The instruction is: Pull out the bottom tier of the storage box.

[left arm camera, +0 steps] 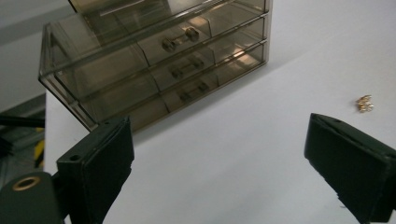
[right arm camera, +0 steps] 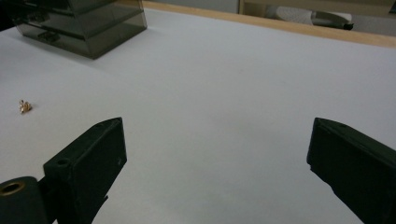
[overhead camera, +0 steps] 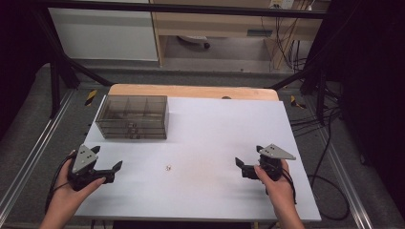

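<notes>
A smoky clear drawer box (overhead camera: 132, 117) with three drawer rows stands at the table's back left; its small handles face the person in the left gripper view (left arm camera: 159, 60). A tiny gold trinket (overhead camera: 168, 167) lies alone on the white tabletop (overhead camera: 215, 133), between the two hands. My left gripper (overhead camera: 107, 157) is held near the front left edge, open, with nothing between its fingers, pointing toward the box and the trinket (left arm camera: 364, 103). My right gripper (overhead camera: 248, 155) sits at the front right, open and holding nothing, with the trinket (right arm camera: 24, 106) far off to its left.
A wooden strip (overhead camera: 191, 90) borders the table's far edge. Black frame bars and cables (overhead camera: 329, 143) run along the right side beyond the table. The drawer box (right arm camera: 84, 23) is the one tall thing on the surface.
</notes>
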`<act>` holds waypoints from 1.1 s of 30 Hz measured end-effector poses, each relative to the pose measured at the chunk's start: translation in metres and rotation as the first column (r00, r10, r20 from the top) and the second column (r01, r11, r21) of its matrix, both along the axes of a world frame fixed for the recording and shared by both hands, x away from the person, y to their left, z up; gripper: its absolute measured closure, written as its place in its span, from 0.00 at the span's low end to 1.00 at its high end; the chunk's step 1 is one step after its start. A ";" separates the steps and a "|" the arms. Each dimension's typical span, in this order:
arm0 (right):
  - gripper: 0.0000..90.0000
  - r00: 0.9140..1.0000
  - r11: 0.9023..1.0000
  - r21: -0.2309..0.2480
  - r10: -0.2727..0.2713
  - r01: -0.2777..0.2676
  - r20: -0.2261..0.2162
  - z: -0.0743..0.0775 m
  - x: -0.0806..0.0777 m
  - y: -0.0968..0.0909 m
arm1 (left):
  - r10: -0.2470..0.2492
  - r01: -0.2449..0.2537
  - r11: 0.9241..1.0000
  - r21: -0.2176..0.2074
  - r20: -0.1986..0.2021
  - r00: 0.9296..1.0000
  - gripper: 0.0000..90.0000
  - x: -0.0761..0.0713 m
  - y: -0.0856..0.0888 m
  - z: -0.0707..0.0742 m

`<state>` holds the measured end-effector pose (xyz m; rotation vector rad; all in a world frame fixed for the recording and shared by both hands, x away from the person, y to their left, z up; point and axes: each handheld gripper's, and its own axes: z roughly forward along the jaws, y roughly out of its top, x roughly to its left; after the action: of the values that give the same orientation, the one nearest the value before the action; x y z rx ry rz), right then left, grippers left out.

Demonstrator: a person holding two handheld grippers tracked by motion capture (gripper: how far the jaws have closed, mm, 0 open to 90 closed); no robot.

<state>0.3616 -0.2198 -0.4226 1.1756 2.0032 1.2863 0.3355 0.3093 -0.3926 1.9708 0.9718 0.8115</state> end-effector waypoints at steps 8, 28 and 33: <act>0.05 0.998 0.999 -0.050 -0.016 0.019 0.060 -0.004 -0.006 0.000 | -0.011 0.004 0.992 0.130 0.047 0.999 0.12 0.035 -0.015 -0.004; 0.05 0.998 0.995 -0.095 -0.033 0.037 0.044 -0.010 -0.012 -0.002 | -0.077 0.047 0.931 0.361 0.070 0.995 0.13 0.054 -0.042 -0.022; 0.04 0.997 0.995 -0.077 -0.057 0.060 0.044 -0.010 -0.011 -0.008 | -0.072 0.043 0.922 0.384 0.063 0.995 0.14 0.057 -0.042 -0.032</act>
<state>0.3509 -0.2274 -0.4326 1.1528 1.9570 1.1831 0.3926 0.2677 -0.4246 2.2672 0.7466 1.1008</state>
